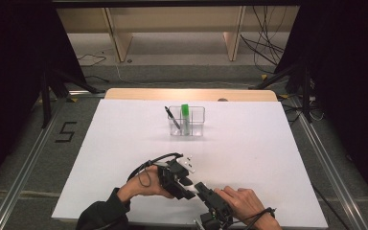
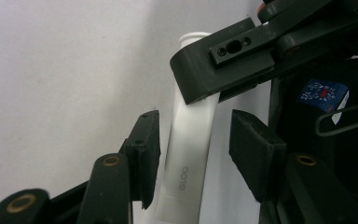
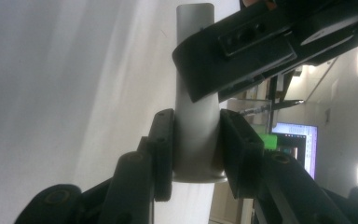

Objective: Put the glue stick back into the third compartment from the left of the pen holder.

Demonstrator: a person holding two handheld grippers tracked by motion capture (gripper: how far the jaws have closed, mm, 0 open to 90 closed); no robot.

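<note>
A big white sheet (image 1: 124,143) covered the table, and a strip of light brown wooden table top (image 1: 191,94) showed at the far edge. The floor was grey carpet (image 1: 28,158). A black number five (image 1: 65,132) was stuck on it at the left. Long silver metal rails (image 1: 26,163) ran along both sides. Black curtains (image 1: 9,57) hung left and right. A pale wooden shelf (image 1: 172,28) stood at the back, and black cables (image 1: 266,43) lay near it.
</note>
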